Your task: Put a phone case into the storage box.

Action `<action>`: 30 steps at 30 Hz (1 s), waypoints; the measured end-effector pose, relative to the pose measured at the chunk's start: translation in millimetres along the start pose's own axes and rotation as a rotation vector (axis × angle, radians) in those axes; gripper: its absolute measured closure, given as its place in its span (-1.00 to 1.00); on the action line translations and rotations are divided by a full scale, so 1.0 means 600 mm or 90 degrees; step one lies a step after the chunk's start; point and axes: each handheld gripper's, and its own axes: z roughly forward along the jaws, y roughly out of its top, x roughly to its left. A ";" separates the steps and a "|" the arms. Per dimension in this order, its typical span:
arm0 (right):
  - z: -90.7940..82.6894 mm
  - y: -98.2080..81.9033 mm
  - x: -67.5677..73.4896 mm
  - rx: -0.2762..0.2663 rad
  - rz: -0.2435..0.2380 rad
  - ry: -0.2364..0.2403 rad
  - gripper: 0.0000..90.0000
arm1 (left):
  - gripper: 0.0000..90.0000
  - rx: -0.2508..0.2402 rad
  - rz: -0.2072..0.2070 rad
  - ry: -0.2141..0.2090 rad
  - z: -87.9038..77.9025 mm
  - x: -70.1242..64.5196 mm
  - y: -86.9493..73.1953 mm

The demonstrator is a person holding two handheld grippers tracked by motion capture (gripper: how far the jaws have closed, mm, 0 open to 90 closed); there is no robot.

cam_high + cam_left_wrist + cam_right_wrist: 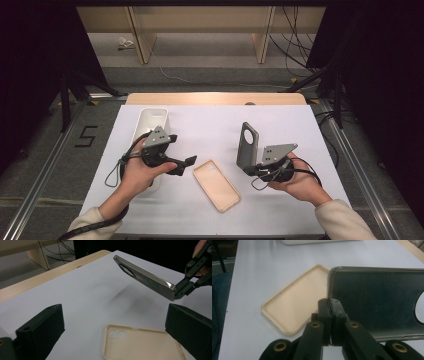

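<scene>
Right hand-held gripper (260,169) is lifting dark phone case (247,146) off bench (215,125).
Jaws clamping its edge; left hand-held gripper (186,164) is hovering open beside beige case (216,185). Next, likely: placing or swapping.

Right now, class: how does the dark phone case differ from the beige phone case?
The dark phone case is lifted off the table, pinched at its edge by the right gripper; the beige phone case lies flat, open side up, touched by neither gripper. The dark one has one large round camera hole; the beige has small holes. Both are empty.
</scene>
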 end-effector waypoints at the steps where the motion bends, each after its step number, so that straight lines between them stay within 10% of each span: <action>1: 0.000 0.000 0.000 0.000 0.000 0.000 0.98 | -0.97 0.005 0.000 -0.004 0.007 -0.001 0.006; 15: 0.016 0.016 0.018 0.015 -0.032 0.007 0.98 | -0.86 0.070 -0.008 -0.041 0.096 -0.019 0.078; 30: 0.033 0.026 0.031 0.062 -0.080 0.008 0.98 | -0.64 0.142 -0.041 -0.042 0.181 -0.025 0.094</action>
